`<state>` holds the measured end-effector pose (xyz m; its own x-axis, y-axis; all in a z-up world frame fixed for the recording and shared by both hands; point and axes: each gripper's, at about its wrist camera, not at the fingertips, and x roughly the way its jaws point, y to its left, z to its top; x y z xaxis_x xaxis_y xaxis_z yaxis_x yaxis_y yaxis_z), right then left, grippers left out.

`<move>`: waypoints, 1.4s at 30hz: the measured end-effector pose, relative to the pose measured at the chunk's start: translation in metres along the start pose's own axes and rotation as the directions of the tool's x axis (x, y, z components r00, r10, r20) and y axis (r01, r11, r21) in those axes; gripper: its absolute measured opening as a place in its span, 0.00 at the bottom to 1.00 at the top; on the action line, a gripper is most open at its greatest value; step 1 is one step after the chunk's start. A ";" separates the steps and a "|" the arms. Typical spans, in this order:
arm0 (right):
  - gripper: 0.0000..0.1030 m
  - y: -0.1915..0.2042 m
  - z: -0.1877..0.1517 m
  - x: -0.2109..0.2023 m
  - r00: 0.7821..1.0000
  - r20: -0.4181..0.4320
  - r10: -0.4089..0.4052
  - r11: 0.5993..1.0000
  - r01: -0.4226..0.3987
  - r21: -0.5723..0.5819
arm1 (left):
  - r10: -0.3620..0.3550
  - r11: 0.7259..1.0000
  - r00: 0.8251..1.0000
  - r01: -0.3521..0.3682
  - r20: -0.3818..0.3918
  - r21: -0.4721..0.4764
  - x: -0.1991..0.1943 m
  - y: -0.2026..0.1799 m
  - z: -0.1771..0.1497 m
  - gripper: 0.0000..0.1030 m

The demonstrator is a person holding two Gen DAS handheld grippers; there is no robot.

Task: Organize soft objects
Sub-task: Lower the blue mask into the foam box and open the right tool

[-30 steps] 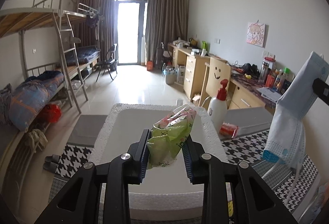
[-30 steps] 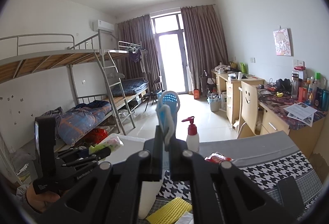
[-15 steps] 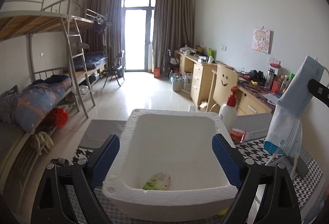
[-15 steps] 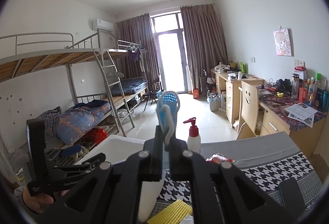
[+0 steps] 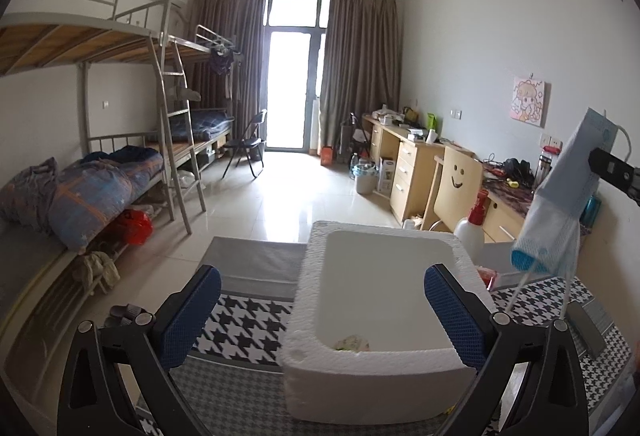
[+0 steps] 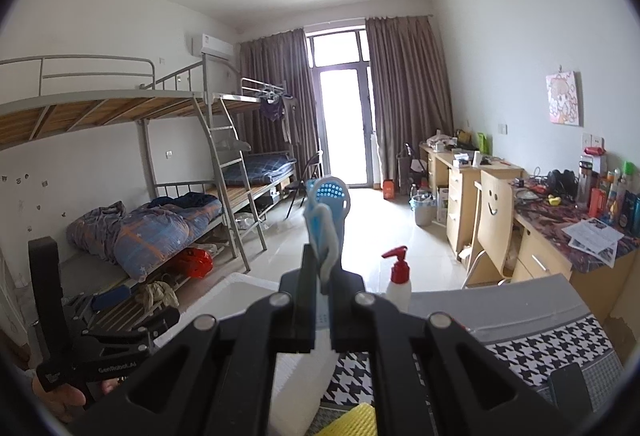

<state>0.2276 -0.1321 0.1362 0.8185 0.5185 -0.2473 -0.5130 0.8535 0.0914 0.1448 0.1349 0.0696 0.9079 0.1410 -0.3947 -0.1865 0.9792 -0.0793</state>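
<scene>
A white foam box (image 5: 308,320) stands on the houndstooth table cloth (image 5: 240,320). A green tissue pack (image 5: 352,343) lies inside it near the front wall. My left gripper (image 5: 322,314) is open and empty, held above the box's front edge. My right gripper (image 6: 322,300) is shut on a blue face mask (image 6: 326,220), held up in the air. The mask (image 5: 560,203) hangs at the right in the left wrist view, right of the box. The box (image 6: 236,296) shows partly behind the right gripper.
A white pump bottle with a red top (image 5: 472,232) stands right of the box, with a red packet (image 5: 490,278) beside it. A yellow sponge-like item (image 6: 356,420) lies near the box. A dark phone-like slab (image 5: 586,328) lies on the cloth. Bunk beds (image 5: 100,171) left, desks (image 5: 408,159) right.
My left gripper opened and dropped the green tissue pack into the foam box, then drew back and to the left. My right gripper kept holding the mask still.
</scene>
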 end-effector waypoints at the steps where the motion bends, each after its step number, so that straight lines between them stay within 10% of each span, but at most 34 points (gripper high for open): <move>1: 0.06 0.002 0.001 0.002 1.000 0.003 0.000 1.000 0.000 -0.002 | 0.005 1.000 1.000 -0.004 0.005 -0.003 -0.002 0.002 -0.001 0.99; 42: 0.07 0.046 -0.038 0.074 0.971 -0.227 0.081 0.990 -0.104 -0.093 | 0.005 0.999 1.000 -0.006 -0.012 -0.046 -0.021 0.023 -0.030 0.99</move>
<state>0.2549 -0.0569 0.0858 0.6944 0.5604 -0.4513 -0.6173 0.7863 0.0265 0.1104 0.1502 0.0484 0.9022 0.1445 -0.4064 -0.2089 0.9707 -0.1187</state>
